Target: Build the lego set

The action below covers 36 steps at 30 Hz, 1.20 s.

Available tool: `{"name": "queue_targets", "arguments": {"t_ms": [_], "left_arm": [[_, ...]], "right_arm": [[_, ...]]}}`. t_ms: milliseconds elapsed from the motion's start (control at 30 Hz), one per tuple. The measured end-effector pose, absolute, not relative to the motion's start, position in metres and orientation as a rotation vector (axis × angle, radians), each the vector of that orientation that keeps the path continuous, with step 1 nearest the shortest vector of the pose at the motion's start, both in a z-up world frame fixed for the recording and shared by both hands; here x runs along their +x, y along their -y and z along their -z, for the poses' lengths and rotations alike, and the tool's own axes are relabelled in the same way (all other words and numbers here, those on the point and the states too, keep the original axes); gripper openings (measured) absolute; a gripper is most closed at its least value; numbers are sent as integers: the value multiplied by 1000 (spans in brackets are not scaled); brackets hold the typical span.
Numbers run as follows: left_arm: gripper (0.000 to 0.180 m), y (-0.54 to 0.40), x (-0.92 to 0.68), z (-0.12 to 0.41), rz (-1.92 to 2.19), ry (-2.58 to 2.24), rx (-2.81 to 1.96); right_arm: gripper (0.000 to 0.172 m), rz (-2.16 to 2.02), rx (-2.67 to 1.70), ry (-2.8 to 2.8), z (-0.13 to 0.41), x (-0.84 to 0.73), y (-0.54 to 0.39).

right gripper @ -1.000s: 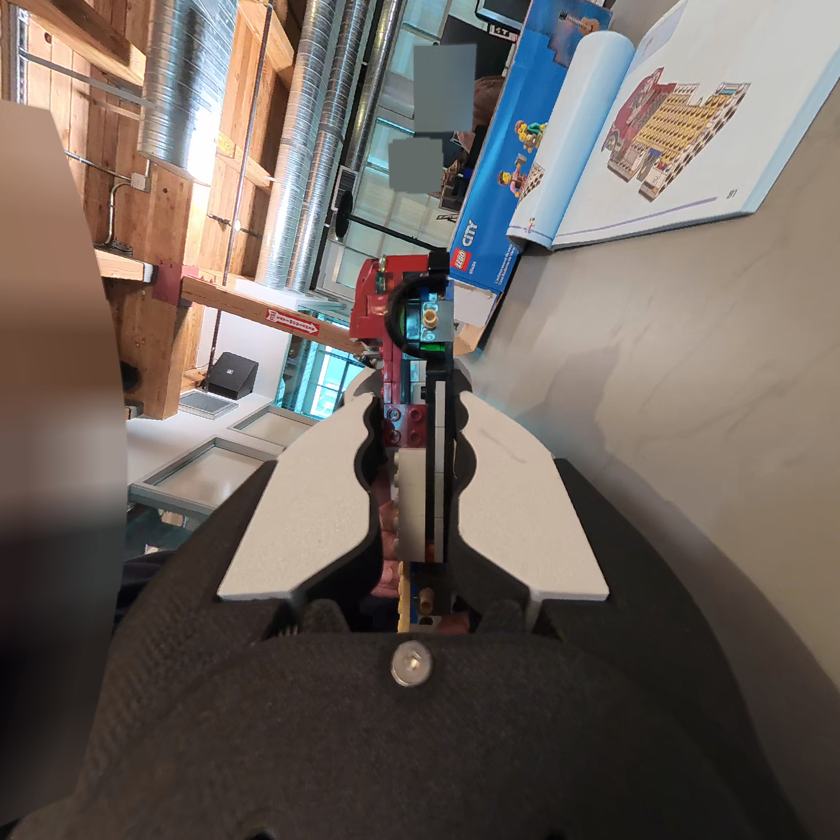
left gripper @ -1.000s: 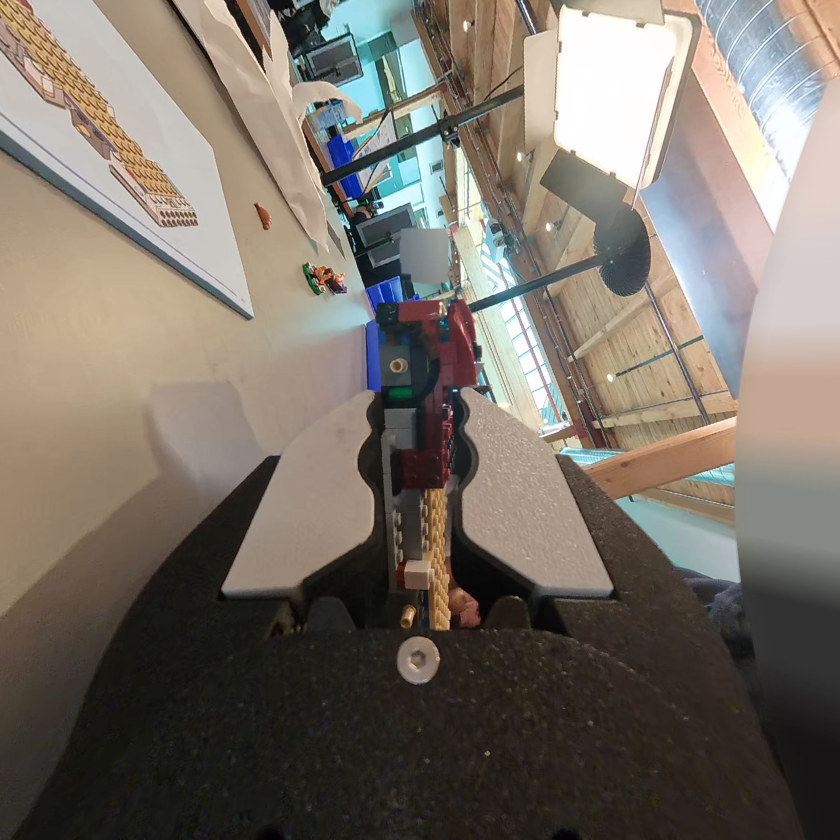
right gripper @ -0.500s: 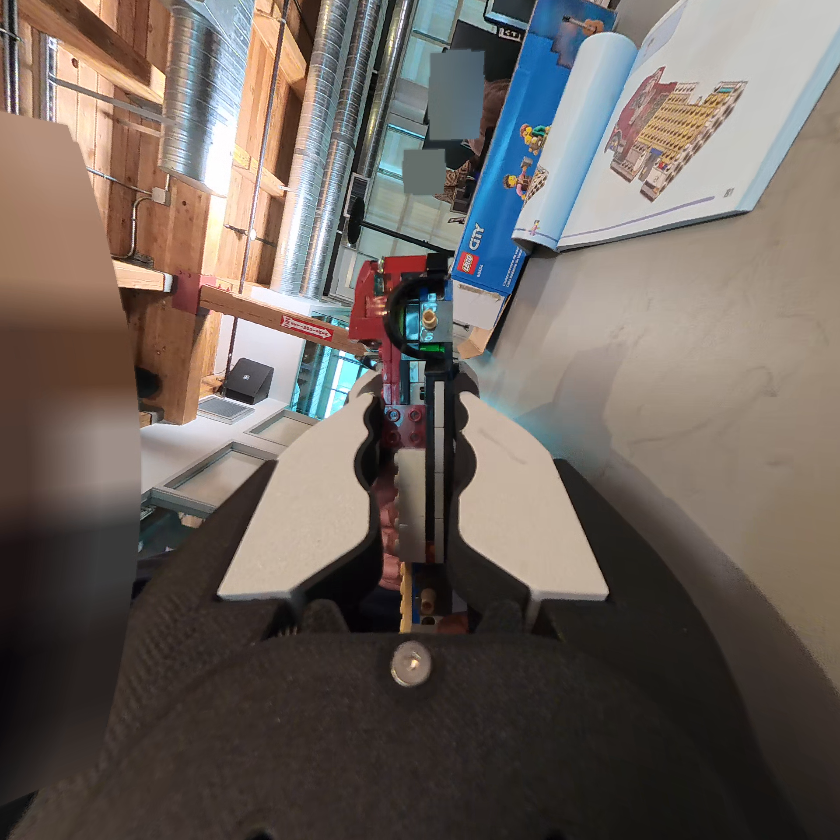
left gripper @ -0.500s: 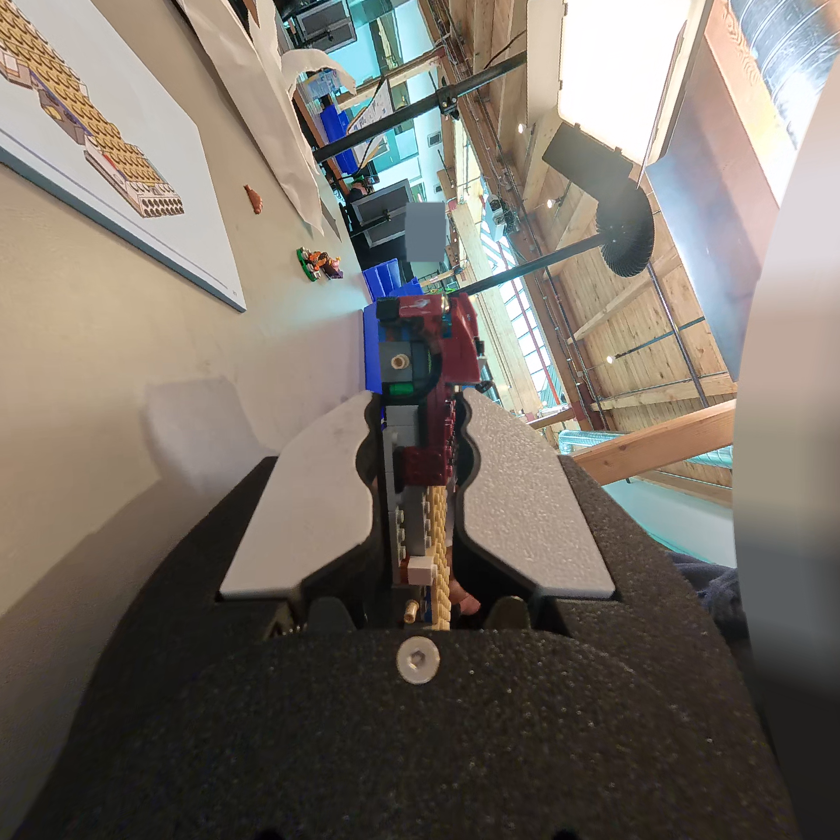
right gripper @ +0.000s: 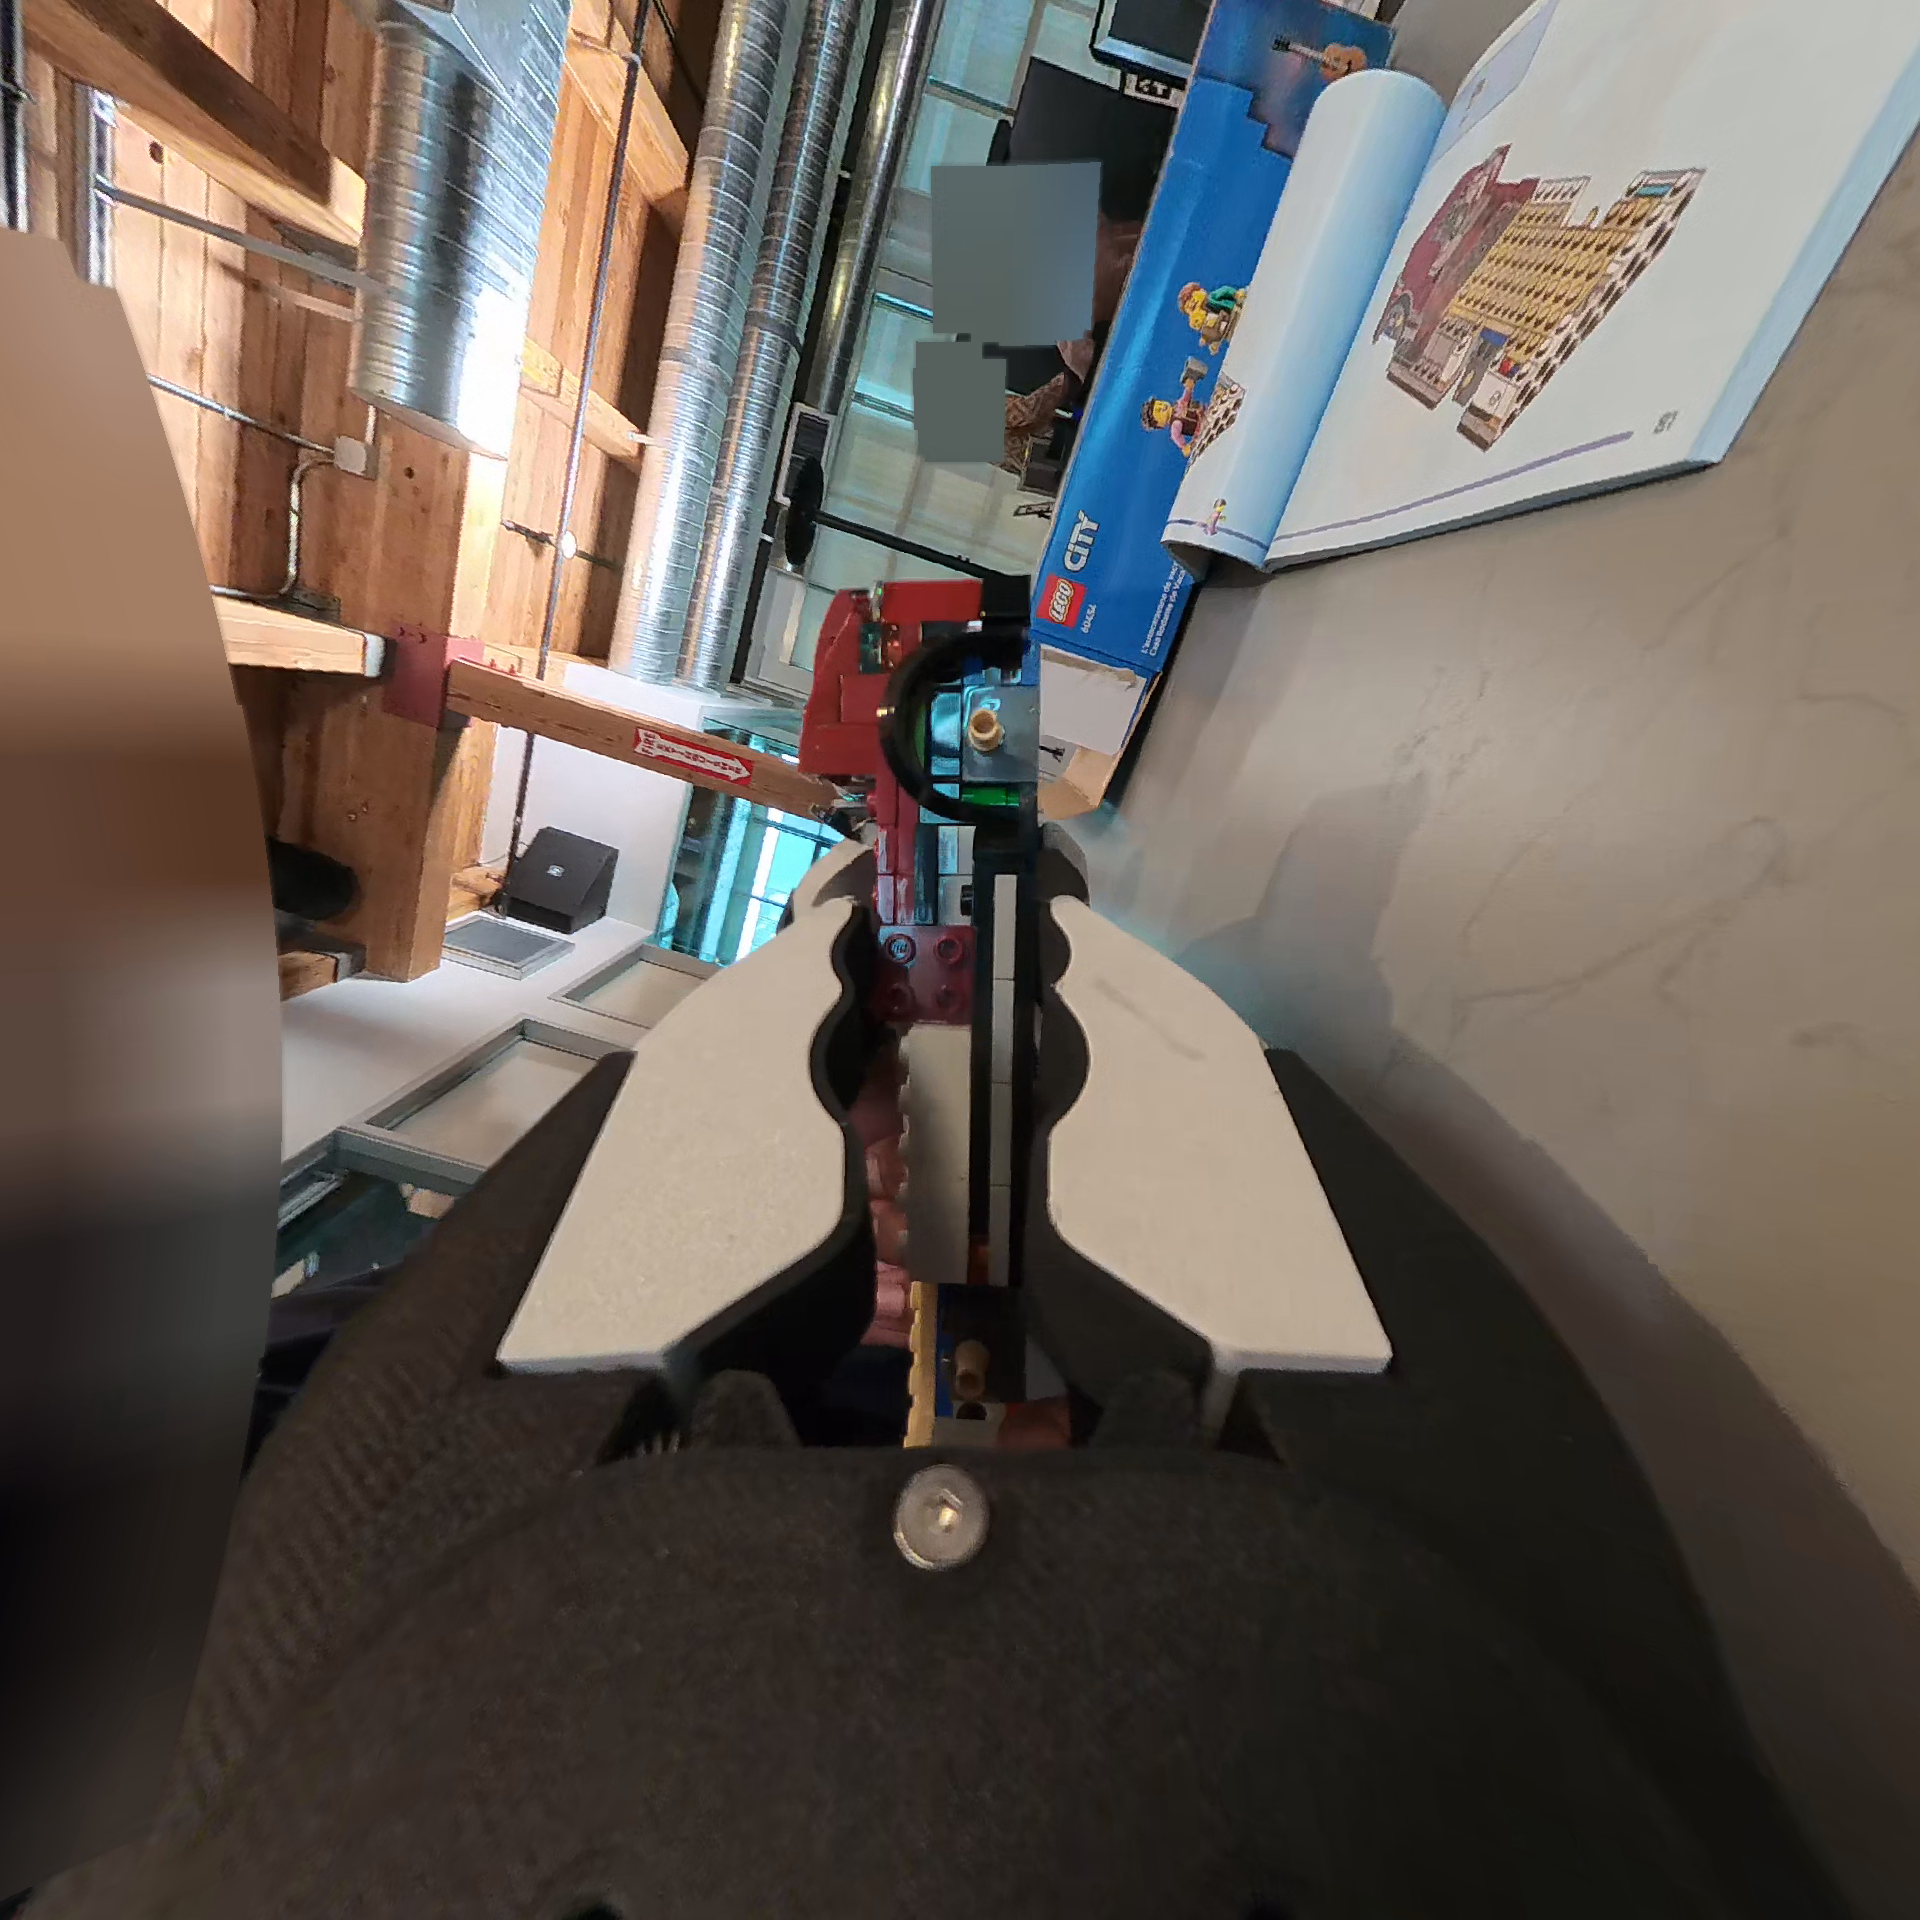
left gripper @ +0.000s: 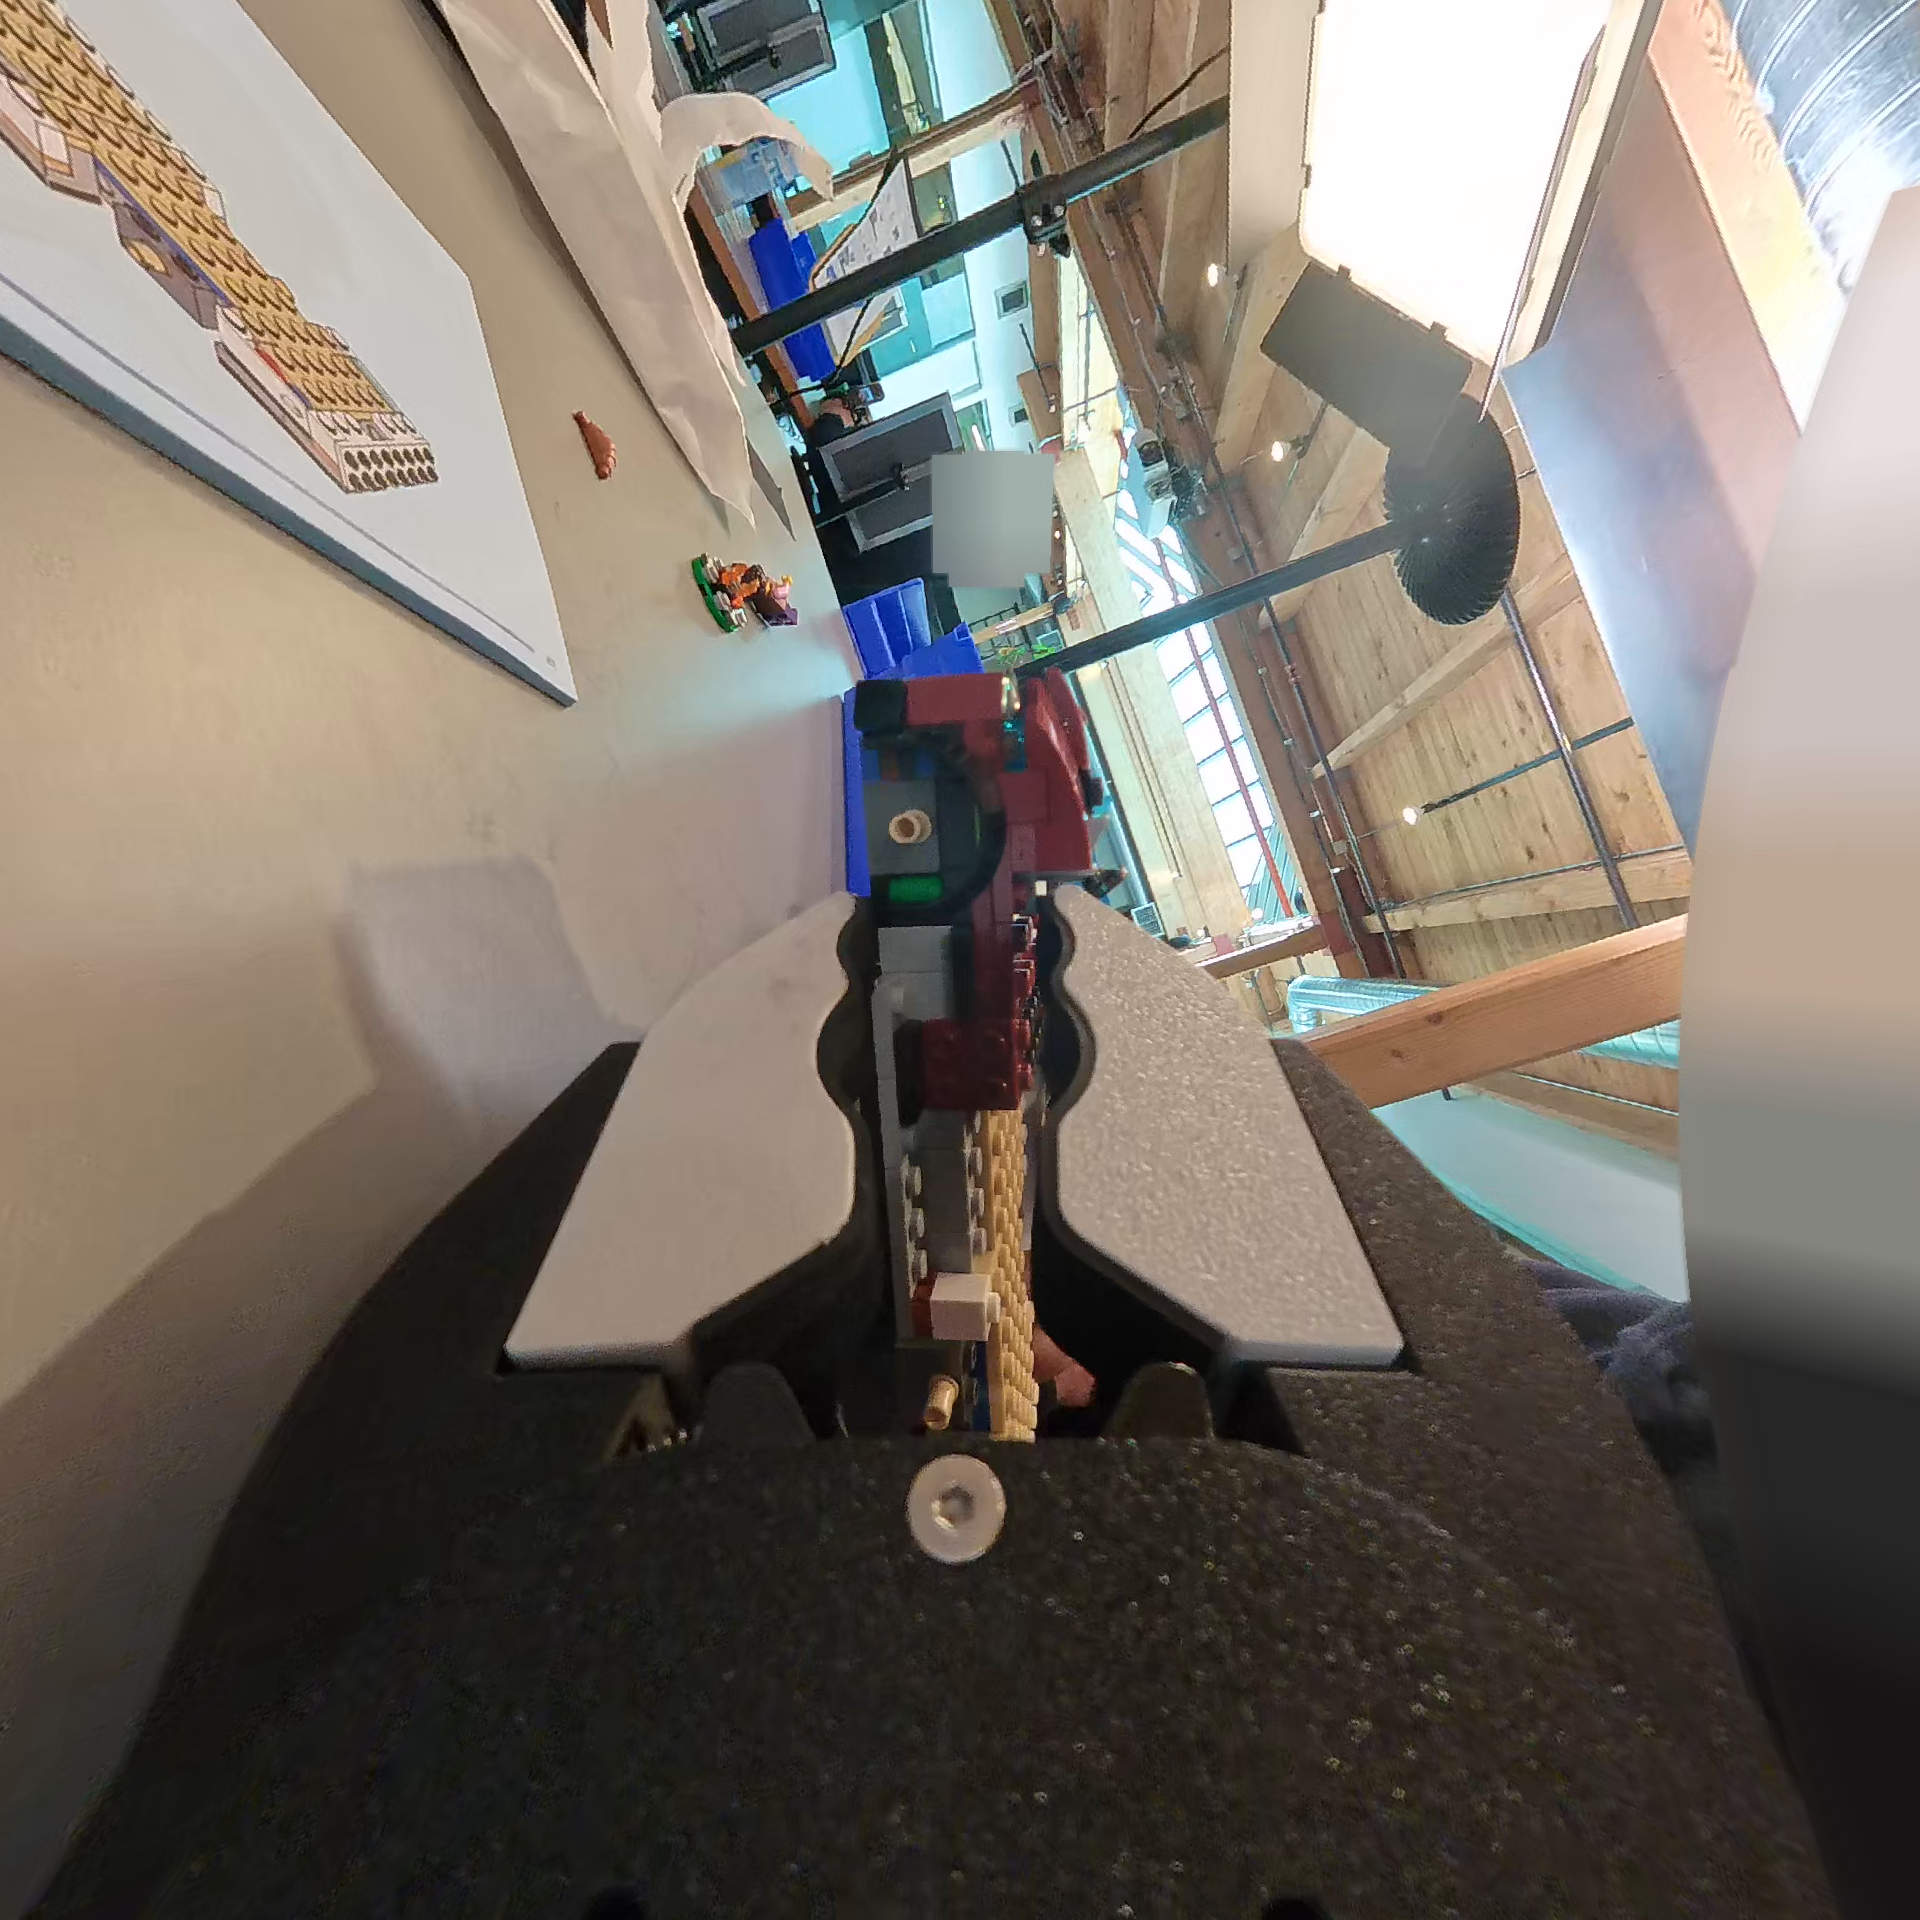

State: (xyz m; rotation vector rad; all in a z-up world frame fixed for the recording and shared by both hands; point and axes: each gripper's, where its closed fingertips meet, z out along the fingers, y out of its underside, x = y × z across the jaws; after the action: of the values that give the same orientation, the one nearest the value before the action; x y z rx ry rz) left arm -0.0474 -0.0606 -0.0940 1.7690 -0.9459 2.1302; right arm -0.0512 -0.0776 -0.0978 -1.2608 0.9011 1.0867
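Observation:
A toy-brick truck model, dark red with grey, tan and blue parts, is held off the table by both grippers at once. In the left wrist view my left gripper (left gripper: 951,914) is shut on the model (left gripper: 977,1060), with both grey pads pressed on its sides. In the right wrist view my right gripper (right gripper: 951,925) is shut on the same model (right gripper: 935,966), seen from its other face. The truck's front end, with a tan pin (right gripper: 985,732) and a black arch, sticks out past both grippers' fingertips. Grey tips of the other gripper (right gripper: 826,883) show just beyond my right fingers.
The beige table (left gripper: 208,831) runs beside the grippers. On it lie an open instruction booklet (right gripper: 1558,260), a blue toy box (right gripper: 1132,436), white paper (left gripper: 623,208), a small brown piece (left gripper: 597,447) and a small green-based figure (left gripper: 743,592). Blue bins (left gripper: 894,623) stand farther off. Left and right tips are no more than a few centimetres apart.
Both grippers keep their hold on the model. The views have shifted only slightly against the room, and the model has not moved in either grasp.

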Motion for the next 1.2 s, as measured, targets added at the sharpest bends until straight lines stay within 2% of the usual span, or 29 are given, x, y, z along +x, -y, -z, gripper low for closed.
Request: {"name": "queue_targets", "arguments": {"t_ms": [467,600,700,833,933,1000,1100,1200], "left_arm": [[48,64,-51,92,-2106,909,1680],[47,74,-53,91,-2049,980,1647],[33,84,-54,92,-2000,982,1627],[32,81,-52,94,-1972,851,1642],[32,76,-52,97,-1965,781,1661],[32,72,-51,97,-1964,731,1665],[31,69,-52,100,-1943,728,1696],[32,70,-54,105,-1919,798,1745]], "right_arm": [[30,-1157,-1144,-948,91,-48,76],[30,-1210,-1110,-981,91,-48,72],[30,-1224,-1107,-1012,92,-47,69],[30,-1179,-1192,-1014,95,-46,68],[42,-1060,-1279,-974,95,-40,73],[43,-911,-1358,-884,89,-34,80],[30,-552,-1523,-627,72,-31,89],[10,-155,-1676,-287,57,-36,91]]}}
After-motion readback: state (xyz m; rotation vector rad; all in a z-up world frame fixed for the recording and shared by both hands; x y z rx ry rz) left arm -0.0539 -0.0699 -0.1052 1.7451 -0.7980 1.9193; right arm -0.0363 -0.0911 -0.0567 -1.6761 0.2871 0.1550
